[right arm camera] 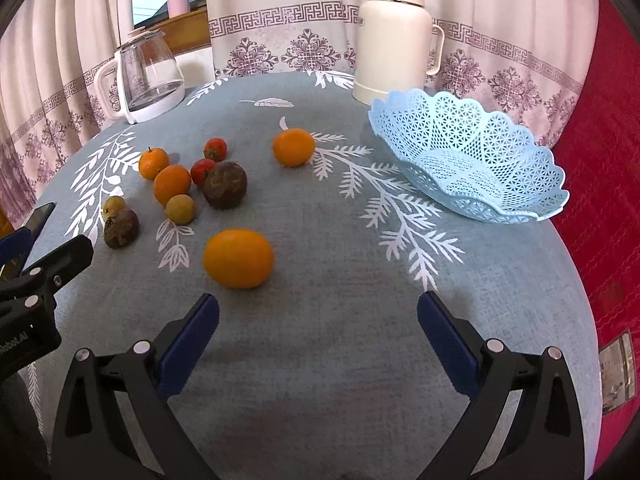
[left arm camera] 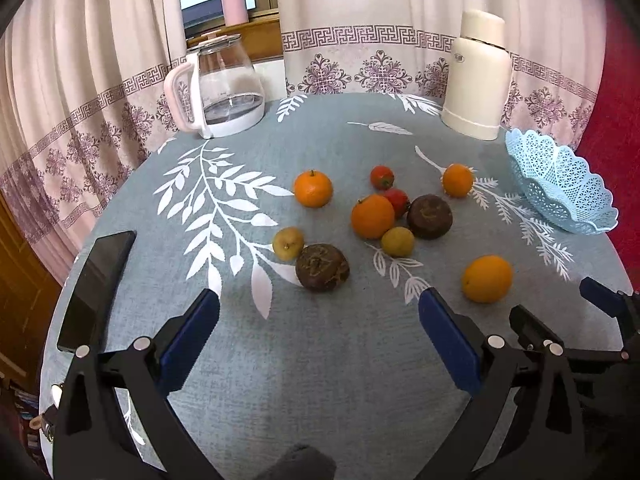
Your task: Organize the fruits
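Left gripper (left arm camera: 319, 304): you are holding it spread wide and empty, low in the left wrist frame, hovering over the surface (left arm camera: 320, 360) just short of the near dark brown fruit (left arm camera: 322, 267).
Right gripper (right arm camera: 318, 308): you are holding it spread and empty too, low in the right wrist frame, with the nearest orange (right arm camera: 238, 258) sitting just beyond its left finger.
Fruits: they are lying loose across the middle of both frames, oranges, two small red ones, two yellowish ones and two dark brown ones, none in the basket (right arm camera: 472, 160).
Basket: it is resting at the right of the frame, near the white flask (right arm camera: 394, 36), tilted with its open side facing you.
Step in hand: judging by the layout, you are lining up on the nearest orange; be swinging the right gripper leftward so the orange sits centred between the fingers before closing.
Orientation: the nearest orange is lying slightly oval, its long axis running left to right in the frame; be closing across the shorter way.
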`<state>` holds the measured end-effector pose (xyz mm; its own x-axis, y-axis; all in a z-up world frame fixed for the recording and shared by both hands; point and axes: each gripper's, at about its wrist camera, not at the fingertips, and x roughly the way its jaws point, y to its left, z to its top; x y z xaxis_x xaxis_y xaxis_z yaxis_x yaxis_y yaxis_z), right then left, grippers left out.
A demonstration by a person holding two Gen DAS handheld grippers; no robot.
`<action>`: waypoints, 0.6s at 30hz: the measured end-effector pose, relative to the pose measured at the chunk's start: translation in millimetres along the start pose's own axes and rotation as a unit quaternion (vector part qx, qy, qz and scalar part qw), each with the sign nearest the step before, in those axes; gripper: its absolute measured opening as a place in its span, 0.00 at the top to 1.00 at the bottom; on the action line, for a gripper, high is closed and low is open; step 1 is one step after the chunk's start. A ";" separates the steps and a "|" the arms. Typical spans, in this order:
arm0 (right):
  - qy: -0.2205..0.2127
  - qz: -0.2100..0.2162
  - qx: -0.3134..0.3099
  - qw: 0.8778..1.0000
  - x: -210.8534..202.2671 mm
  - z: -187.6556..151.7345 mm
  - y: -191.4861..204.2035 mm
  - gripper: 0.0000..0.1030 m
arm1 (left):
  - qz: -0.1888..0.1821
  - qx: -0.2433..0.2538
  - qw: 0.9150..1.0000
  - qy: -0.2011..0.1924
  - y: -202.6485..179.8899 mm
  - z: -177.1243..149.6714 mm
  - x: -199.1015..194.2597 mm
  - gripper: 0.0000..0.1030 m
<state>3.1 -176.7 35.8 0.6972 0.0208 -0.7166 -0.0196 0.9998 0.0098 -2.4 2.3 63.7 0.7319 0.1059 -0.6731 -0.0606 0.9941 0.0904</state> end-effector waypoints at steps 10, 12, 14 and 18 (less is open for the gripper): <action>-0.014 -0.003 -0.006 1.000 -7.4 -1.2 2.0 0.05 | -0.001 0.002 1.000 0.007 -1.4 -1.0 0.7 0.02; -0.013 -0.003 -0.005 1.000 -6.7 -1.0 1.3 0.05 | -0.002 0.004 1.000 0.007 -2.0 -1.1 0.7 0.02; -0.011 -0.002 -0.005 1.000 -5.5 -1.0 1.8 0.05 | -0.002 0.006 1.000 0.008 -2.4 -1.5 0.8 0.02; -0.010 -0.002 -0.007 1.000 -4.3 -0.9 3.0 0.05 | -0.002 0.006 1.000 0.009 -2.3 -1.5 0.8 0.02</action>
<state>-0.7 -173.8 38.3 0.7116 0.0171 -0.7023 -0.0272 0.9996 -0.0032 -2.6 0.1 61.9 0.7203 0.1024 -0.6860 -0.0493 0.9941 0.0966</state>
